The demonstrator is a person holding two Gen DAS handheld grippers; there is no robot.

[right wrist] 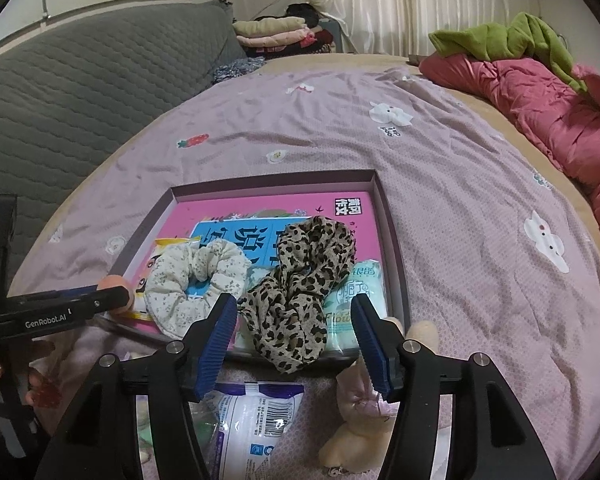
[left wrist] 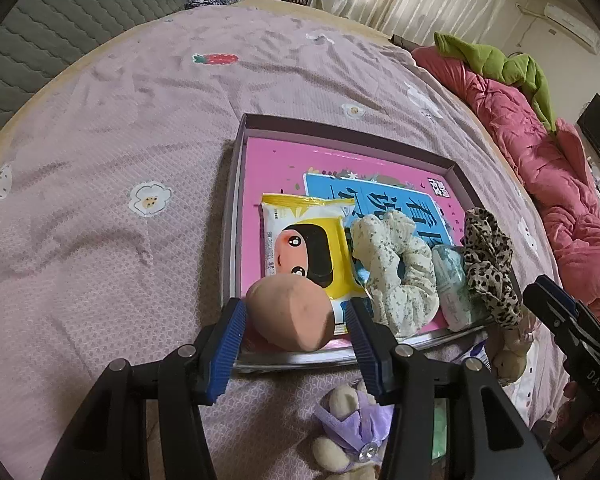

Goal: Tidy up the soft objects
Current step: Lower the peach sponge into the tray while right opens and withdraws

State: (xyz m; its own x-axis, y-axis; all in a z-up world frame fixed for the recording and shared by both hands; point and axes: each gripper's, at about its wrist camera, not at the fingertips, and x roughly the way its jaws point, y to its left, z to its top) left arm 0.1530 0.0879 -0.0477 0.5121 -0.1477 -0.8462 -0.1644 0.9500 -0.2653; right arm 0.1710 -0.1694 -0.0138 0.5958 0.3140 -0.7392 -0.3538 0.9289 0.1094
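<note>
A shallow box (left wrist: 240, 184) with a pink bottom lies on the lilac bedsheet. Inside it are a yellow wipe pack (left wrist: 300, 236), a cream floral scrunchie (left wrist: 396, 272), a teal tissue pack (left wrist: 452, 288) and a leopard scrunchie (left wrist: 488, 264). My left gripper (left wrist: 296, 320) is open at the box's near rim. A peach egg-shaped sponge (left wrist: 290, 312) lies between its pads, with a gap on the right side. My right gripper (right wrist: 294, 328) is open around the leopard scrunchie (right wrist: 300, 280), which droops over the near rim; neither pad presses it.
On the sheet in front of the box lie a plush bear in a purple dress (left wrist: 356, 428), a beige plush toy (right wrist: 364, 412) and a white barcoded pack (right wrist: 256, 412). A pink quilt (right wrist: 540, 108) lies at the right. A grey quilted headboard (right wrist: 80, 92) stands at the left.
</note>
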